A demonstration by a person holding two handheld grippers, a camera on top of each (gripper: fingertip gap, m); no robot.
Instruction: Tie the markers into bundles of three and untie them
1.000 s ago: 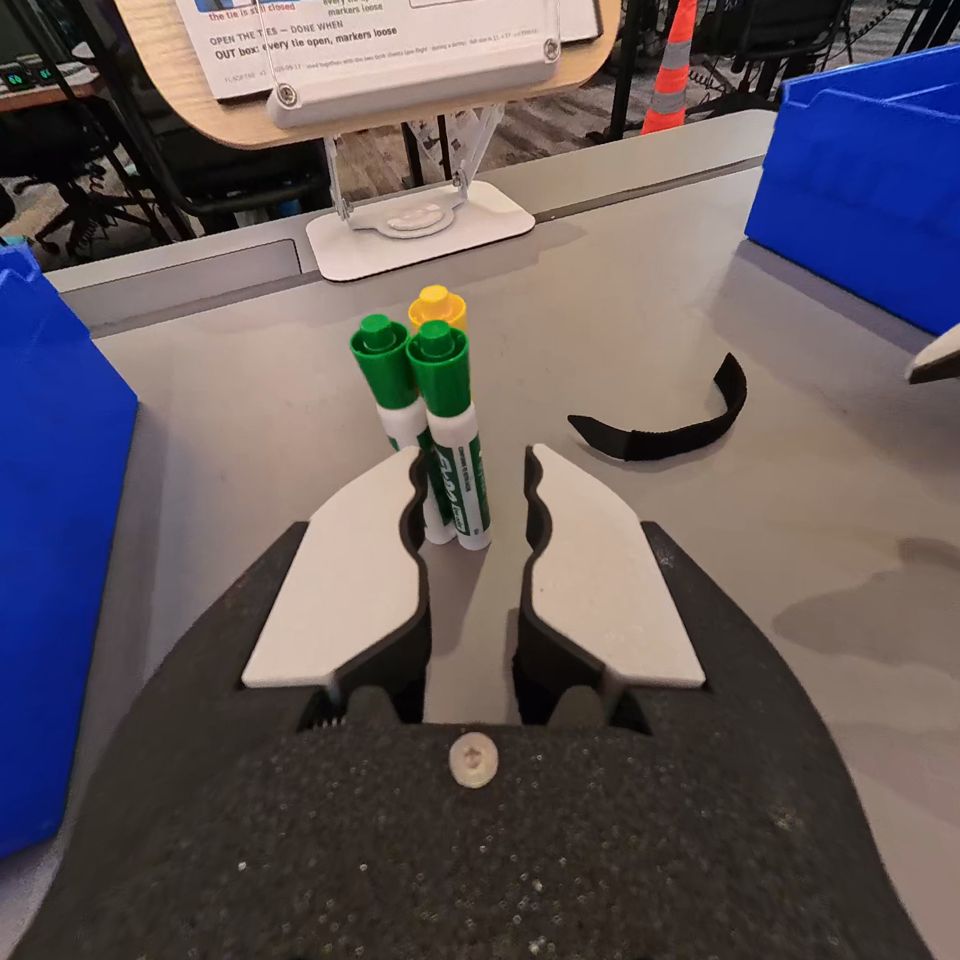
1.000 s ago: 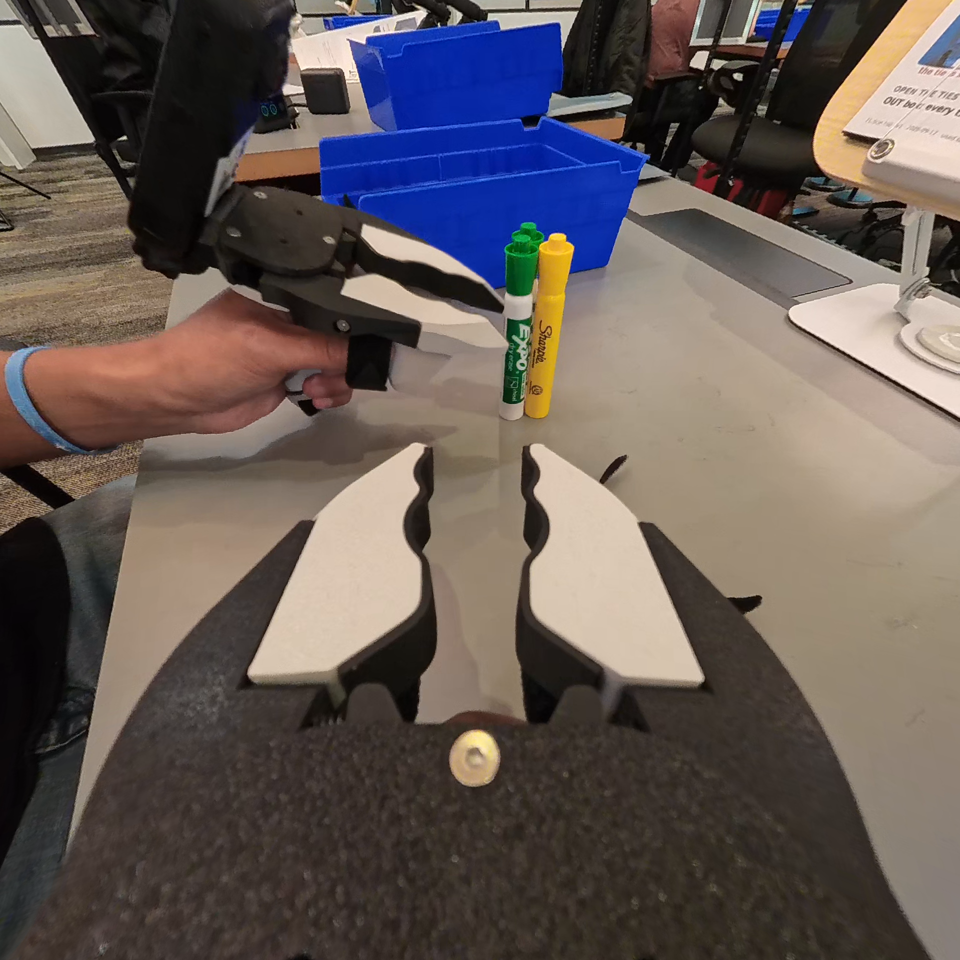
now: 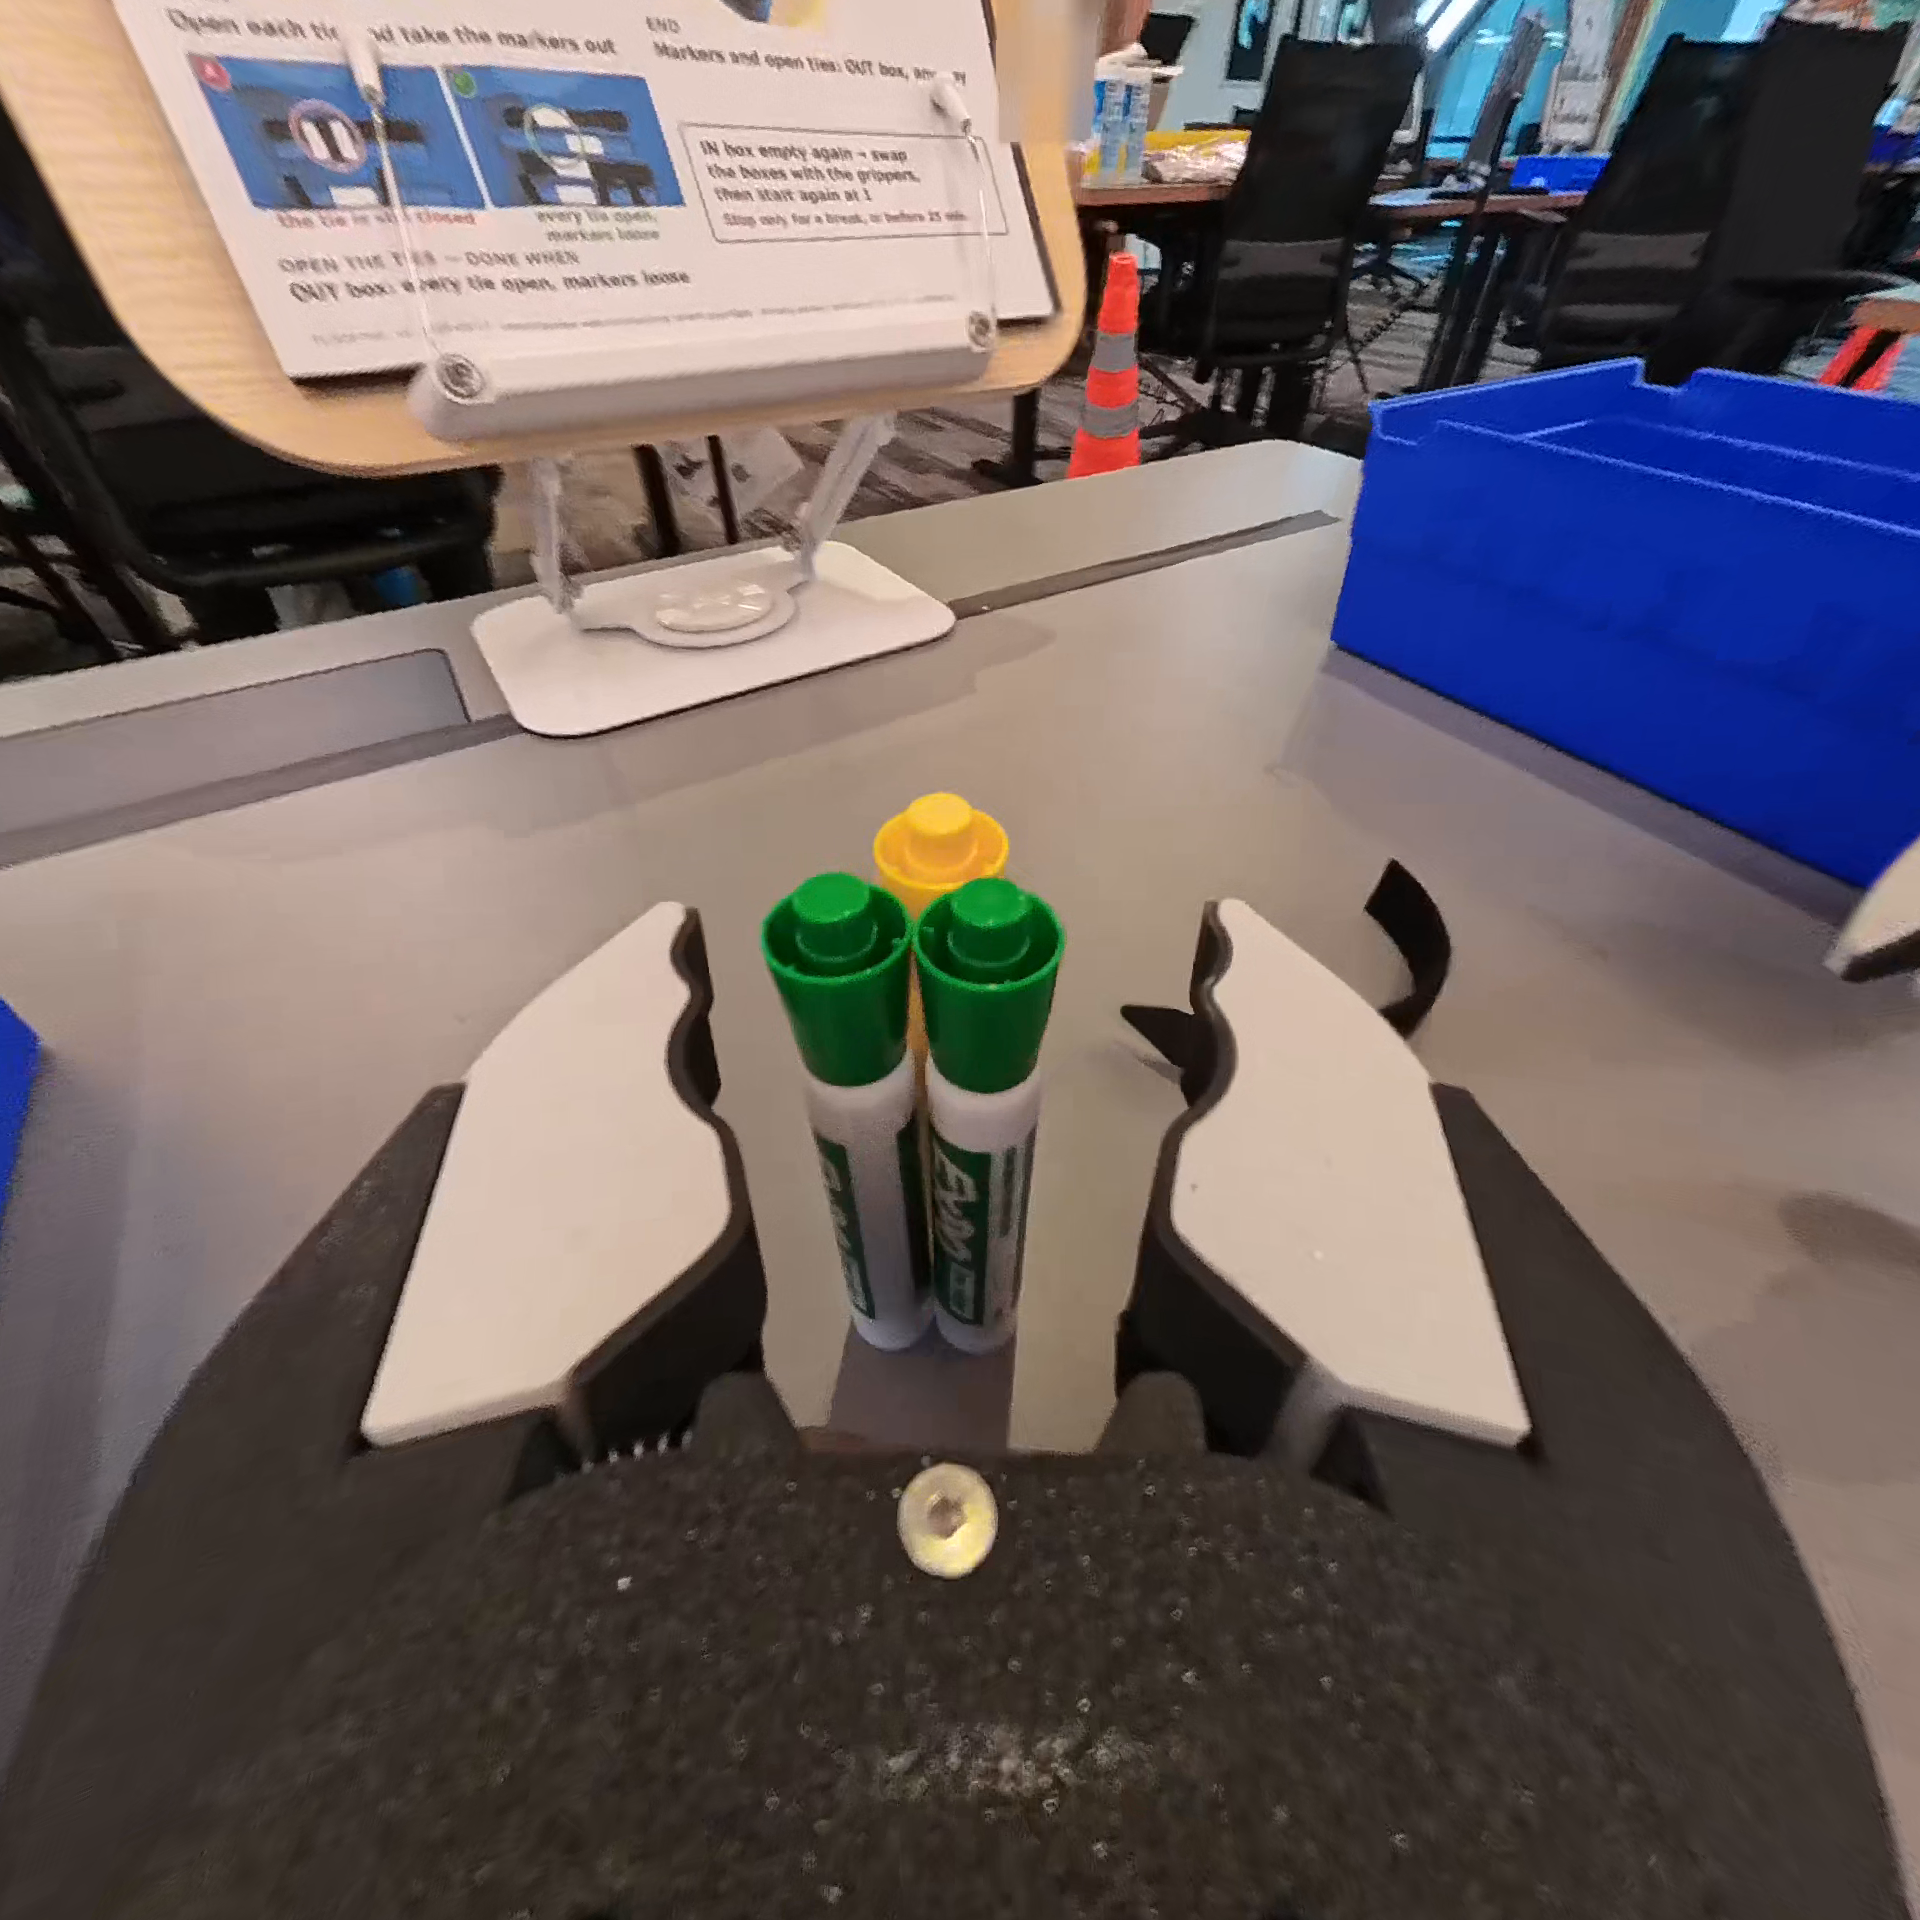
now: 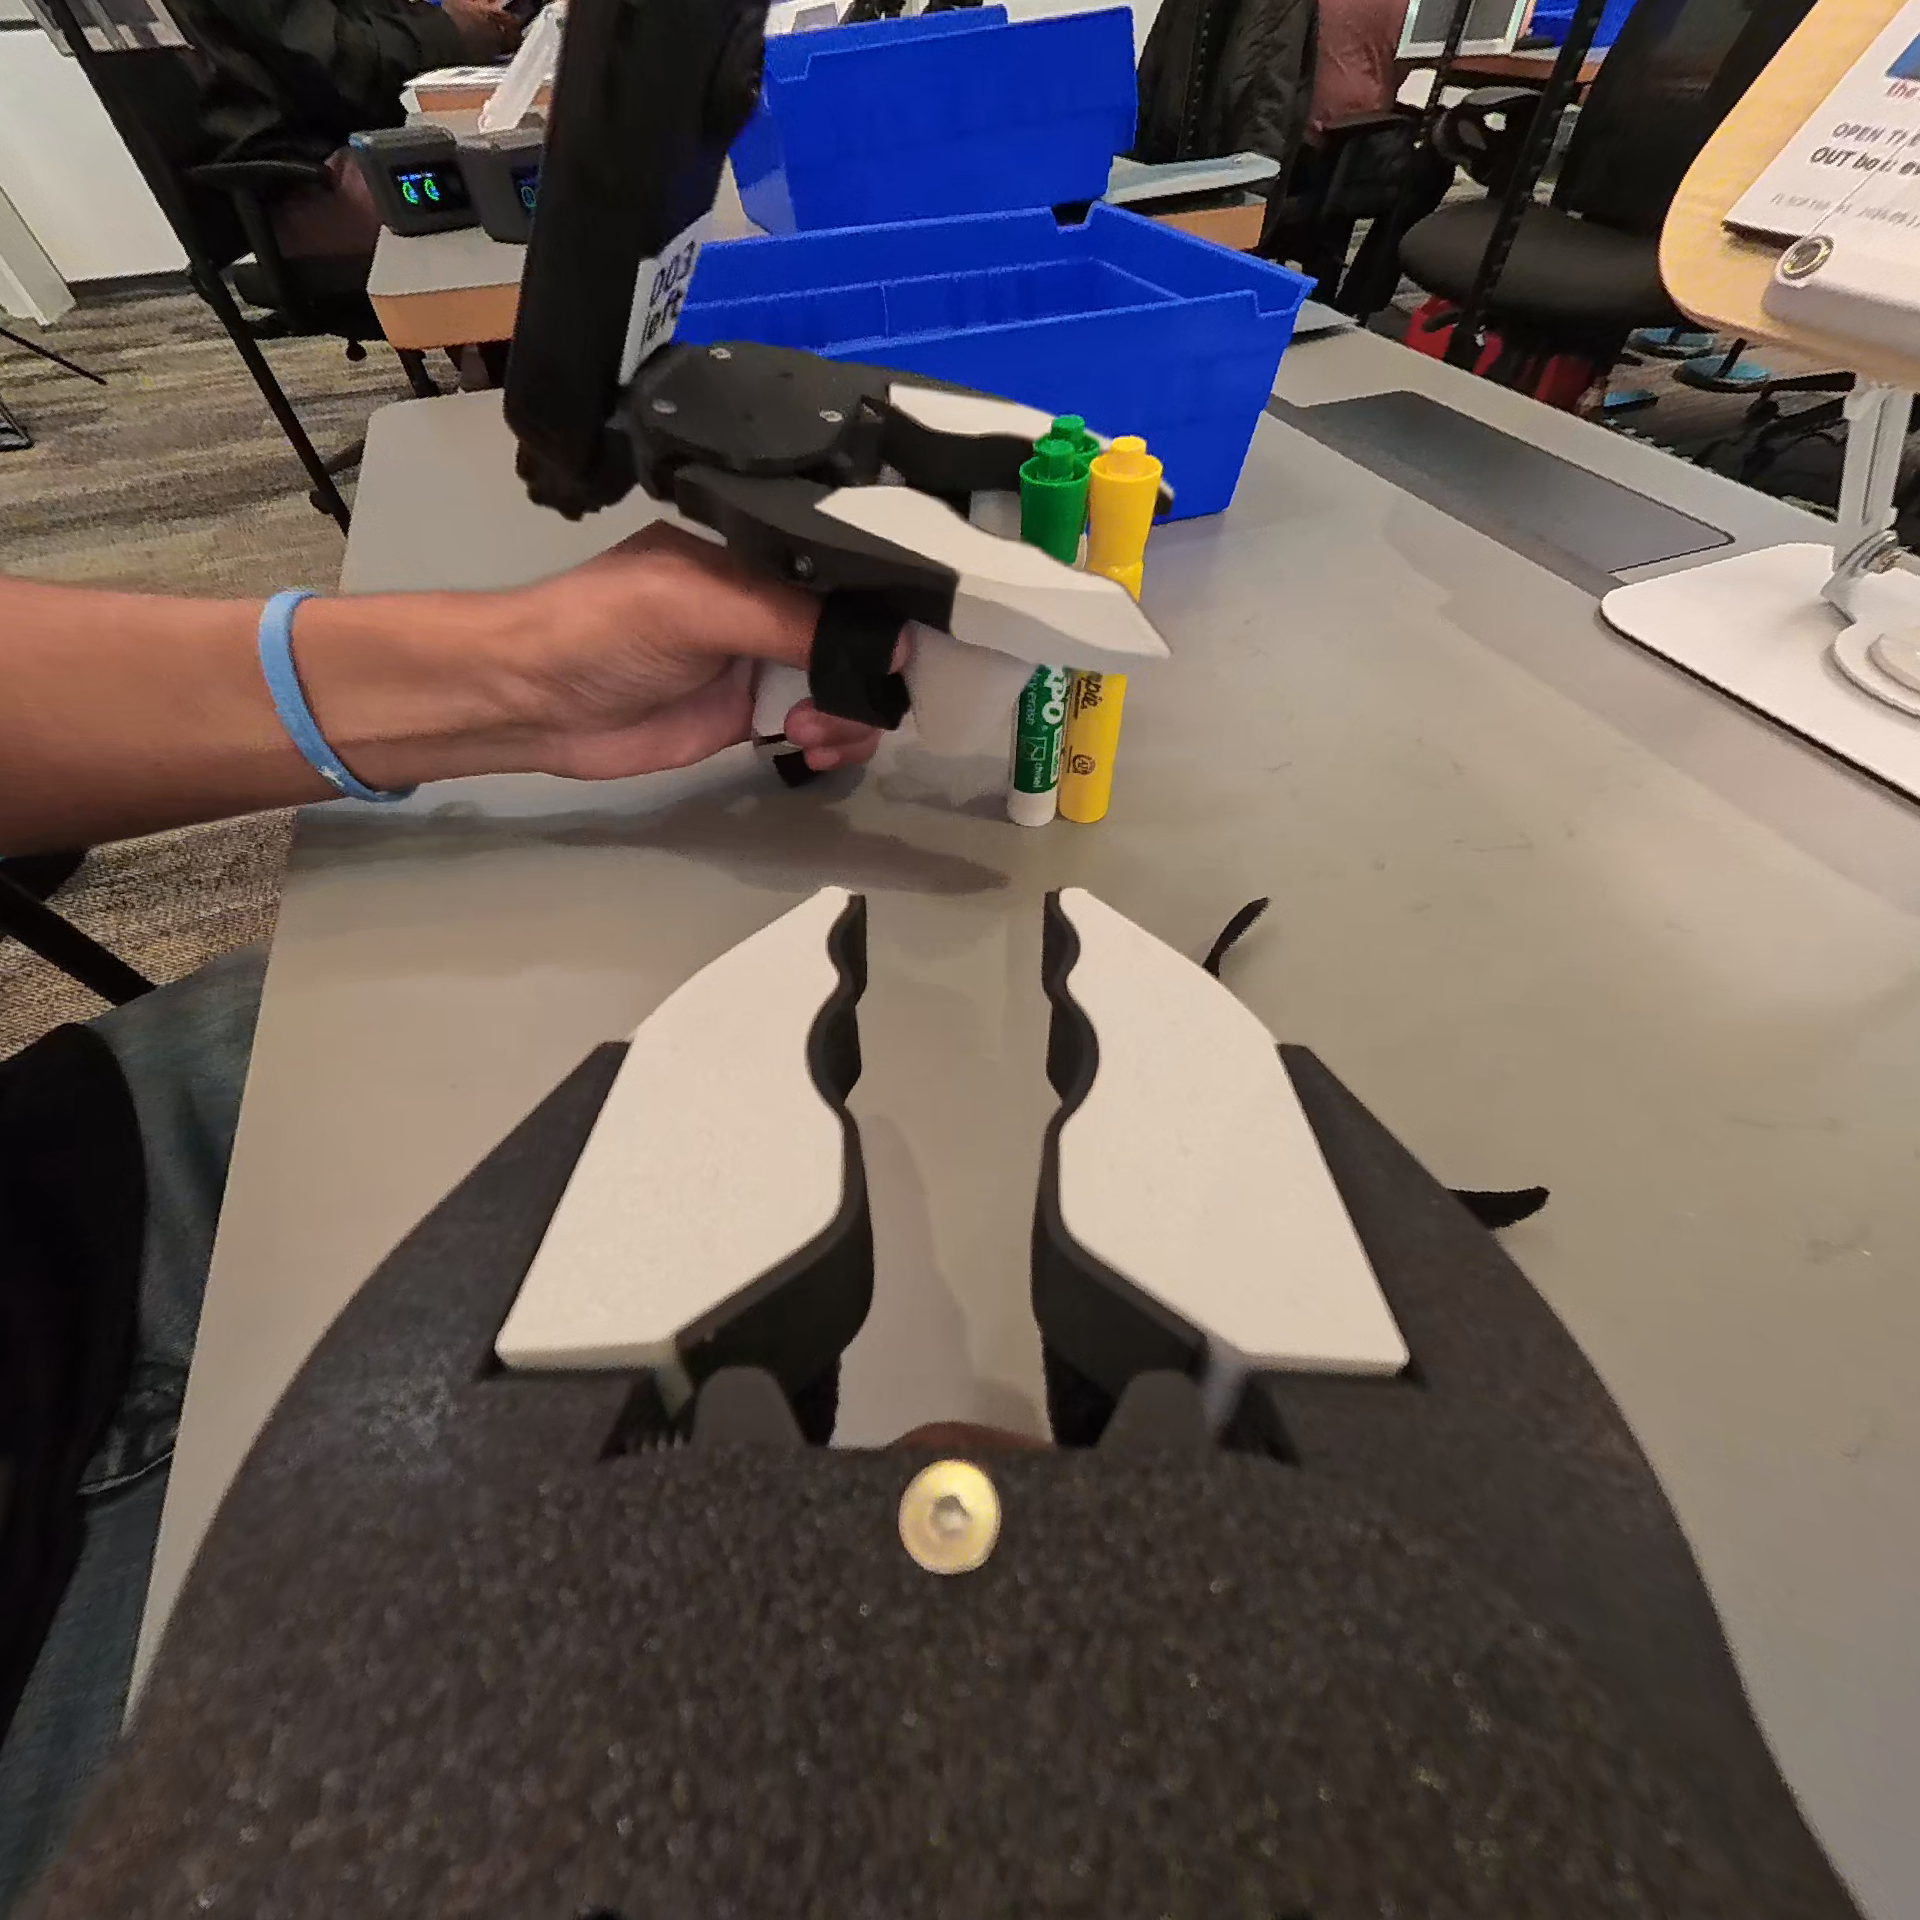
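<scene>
Three markers stand upright in a tight cluster on the counter (image 3: 312,987), directly between the fingers of the left claw (image 3: 945,966), which is spread wide around them without touching. Nearest its palm are two green markers (image 3: 914,1122), side by side, smooth white barrels under glossy ribbed caps; just behind them stands the yellow marker (image 3: 940,847), its round cap showing above. No strap goes around them, so this bundle looks gathered but not yet tied, or already freed; I cannot tell which.

The black strap (image 3: 1408,940), a flat fuzzy band curled in an arc, lies loose on the matte grey counter just beyond the left claw's right finger. The right claw (image 4: 951,956) hovers empty, moderately open, near that strap. Farther off sit hard plastic blue bins (image 4: 987,312).
</scene>
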